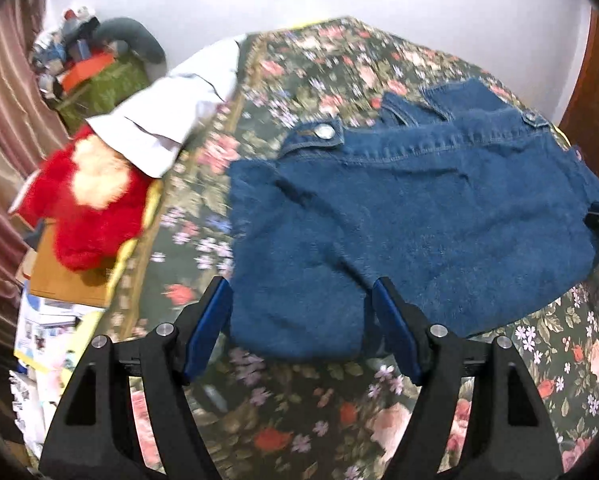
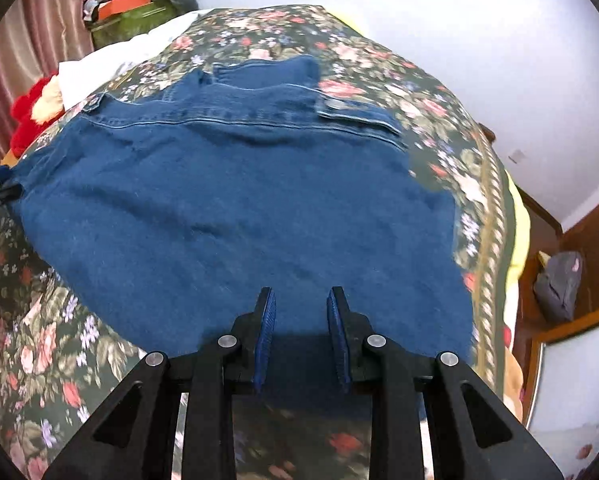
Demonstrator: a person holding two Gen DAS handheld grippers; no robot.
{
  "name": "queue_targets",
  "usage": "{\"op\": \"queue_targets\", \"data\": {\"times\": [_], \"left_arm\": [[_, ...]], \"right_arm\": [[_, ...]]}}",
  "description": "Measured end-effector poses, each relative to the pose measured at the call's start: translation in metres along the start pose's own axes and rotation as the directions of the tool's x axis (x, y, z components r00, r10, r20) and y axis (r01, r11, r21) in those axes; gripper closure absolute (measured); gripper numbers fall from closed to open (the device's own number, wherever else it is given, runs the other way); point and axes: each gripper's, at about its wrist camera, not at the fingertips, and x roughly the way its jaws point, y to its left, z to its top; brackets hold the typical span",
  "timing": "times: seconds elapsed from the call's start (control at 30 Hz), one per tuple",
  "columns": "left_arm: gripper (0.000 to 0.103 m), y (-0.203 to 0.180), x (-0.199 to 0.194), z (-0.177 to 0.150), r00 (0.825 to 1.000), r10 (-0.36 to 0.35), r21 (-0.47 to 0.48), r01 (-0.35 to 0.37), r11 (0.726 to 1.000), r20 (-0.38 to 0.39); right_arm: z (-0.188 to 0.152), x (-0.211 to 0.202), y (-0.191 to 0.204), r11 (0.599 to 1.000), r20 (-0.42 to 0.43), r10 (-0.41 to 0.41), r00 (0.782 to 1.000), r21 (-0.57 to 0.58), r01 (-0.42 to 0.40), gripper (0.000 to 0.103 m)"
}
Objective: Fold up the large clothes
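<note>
So the denim garment is spread flat on the floral bedspread, filling the middle and right of the left wrist view and nearly the whole centre of the right wrist view. Its waistband-ish edge with the metal buttons sits toward the top of the frame. There might be stamping on the buttons, but it's way too blurry to read, and I can't make out any brand tag on the fabric either.

Left gripper is at the bottom centre of its view, jaws spread wide, with a corner of the denim sitting between the blue pads, which aren't pressing on it. Right gripper is at the bottom centre of its own view, jaws only narrowly apart over the denim's near edge; can't tell if it's actually pinching cloth.

Far left of the left wrist view: a red plush toy, a white pillow, and some printed boxes lower left, print unreadable.
</note>
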Motion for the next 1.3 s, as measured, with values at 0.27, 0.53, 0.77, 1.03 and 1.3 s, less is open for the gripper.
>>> {"op": "queue_targets", "data": {"times": [0.27,0.53,0.77,1.03,1.3], "left_arm": [[0.018,0.022,0.043,-0.016,0.989,0.078,-0.033,-0.083,0.996,-0.126],[0.018,0.029,0.046,-0.036,0.973,0.181,0.027,-0.179,0.983,-0.144],[0.021,0.044,0.020,-0.051,0.981,0.135,-0.046,-0.143,0.989,-0.139],[0.023,0.052,-0.021,-0.057,0.999,0.019,-0.248,-0.030,0.968,-0.048],[0.023,0.010,-0.014,-0.051,0.991,-0.136,-0.341,0.122,0.932,-0.017]], "right_arm": [[-0.012,0.011,-0.016,0.996,-0.044,-0.083,0.996,0.022,0.084,0.080],[-0.023,0.008,-0.014,0.985,-0.032,-0.171,0.985,-0.045,0.170,0.080],[-0.031,-0.001,-0.017,0.932,-0.024,-0.359,0.933,-0.072,0.356,0.040],[-0.040,-0.049,-0.049,0.957,0.045,-0.291,0.956,0.032,0.290,0.019],[-0.011,-0.068,0.010,0.995,0.154,-0.097,0.983,-0.010,0.100,0.017]]}}
